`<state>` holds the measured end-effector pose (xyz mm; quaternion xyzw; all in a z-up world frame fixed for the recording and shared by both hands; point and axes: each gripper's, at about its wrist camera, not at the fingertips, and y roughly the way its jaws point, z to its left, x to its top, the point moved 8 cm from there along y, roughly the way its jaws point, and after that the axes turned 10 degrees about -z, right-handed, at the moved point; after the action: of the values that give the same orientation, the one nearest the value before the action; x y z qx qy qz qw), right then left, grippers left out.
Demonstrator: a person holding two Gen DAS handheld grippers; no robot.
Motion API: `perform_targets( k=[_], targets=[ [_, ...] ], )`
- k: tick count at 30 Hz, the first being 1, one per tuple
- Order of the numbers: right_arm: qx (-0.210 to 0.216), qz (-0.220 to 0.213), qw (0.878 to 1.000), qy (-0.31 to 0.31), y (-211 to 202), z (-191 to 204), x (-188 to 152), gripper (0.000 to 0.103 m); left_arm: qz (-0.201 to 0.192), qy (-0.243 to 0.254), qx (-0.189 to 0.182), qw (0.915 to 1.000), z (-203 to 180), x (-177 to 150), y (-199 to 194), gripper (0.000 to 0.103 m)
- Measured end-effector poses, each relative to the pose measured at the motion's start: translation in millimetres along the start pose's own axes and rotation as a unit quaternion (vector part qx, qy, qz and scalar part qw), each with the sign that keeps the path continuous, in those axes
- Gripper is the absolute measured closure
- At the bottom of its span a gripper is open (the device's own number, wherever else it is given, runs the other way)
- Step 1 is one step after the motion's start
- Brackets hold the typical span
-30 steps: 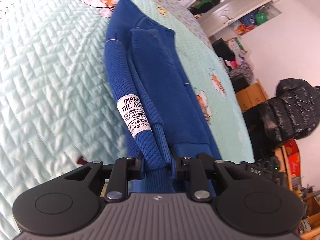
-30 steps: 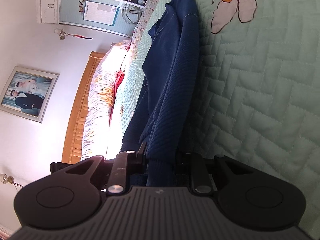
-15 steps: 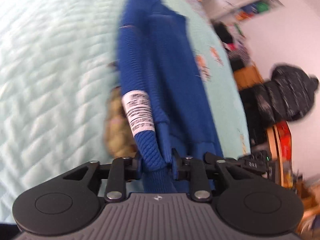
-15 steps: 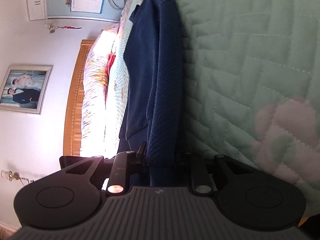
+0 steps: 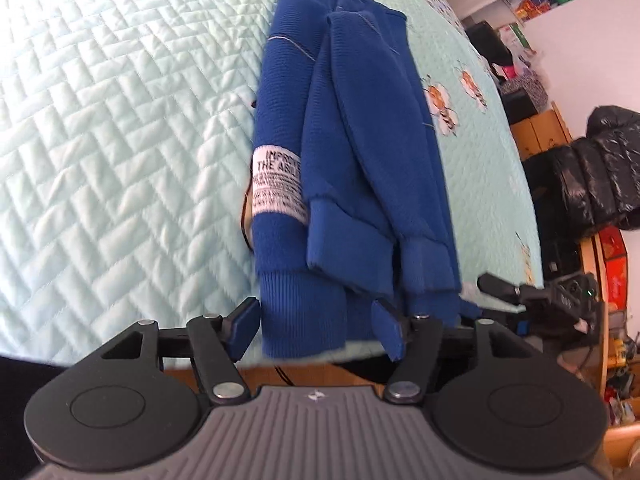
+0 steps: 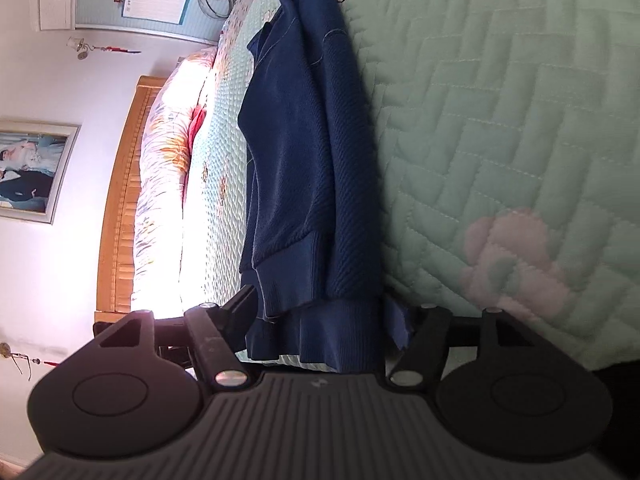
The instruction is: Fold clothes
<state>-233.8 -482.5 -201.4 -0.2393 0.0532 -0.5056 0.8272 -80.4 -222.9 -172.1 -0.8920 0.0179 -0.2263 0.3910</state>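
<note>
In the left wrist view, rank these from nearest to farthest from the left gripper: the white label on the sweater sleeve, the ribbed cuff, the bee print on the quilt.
From the left gripper:
1. Ribbed cuff, between the opening jaws.
2. White label, higher up the sleeve, left side.
3. Bee print on the quilt, beyond the sweater, upper right.

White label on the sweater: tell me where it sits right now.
In the left wrist view the white label wraps the sweater's left-hand sleeve just above its ribbed cuff, beside the quilt.
</note>
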Motion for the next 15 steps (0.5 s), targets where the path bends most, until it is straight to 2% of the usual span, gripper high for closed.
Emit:
perform_targets(
  k=[4,7,10,12,14,15],
  targets=[
    [0.007,-0.054,0.998,0.031,-25.9,-5.4,19.9,0.035,-0.039,0.02,-0.038,0.9983,-14.6,11.7,-28.3,0.041],
    [0.023,-0.088,0.996,0.001,-35.8,8.7,39.8,0.035,-0.077,0.021,-0.074,0.994,-32.6,34.4,-39.8,0.041],
    [0.057,-0.09,0.994,-0.03,-21.0,31.6,55.7,0.036,-0.098,0.034,-0.092,0.9903,-53.2,59.9,-26.4,0.041],
    [0.075,-0.084,0.992,-0.055,-4.2,48.3,65.9,0.043,-0.111,0.043,-0.096,0.9882,-64.4,76.4,-15.0,0.041],
    [0.076,-0.079,0.992,-0.067,14.7,55.9,77.5,0.048,-0.118,0.035,-0.084,0.9888,-65.0,94.9,3.9,0.041],
    [0.076,-0.076,0.992,-0.068,26.3,59.6,82.5,0.058,-0.117,0.022,-0.082,0.9895,-63.8,102.8,14.2,0.041]
  ],
)
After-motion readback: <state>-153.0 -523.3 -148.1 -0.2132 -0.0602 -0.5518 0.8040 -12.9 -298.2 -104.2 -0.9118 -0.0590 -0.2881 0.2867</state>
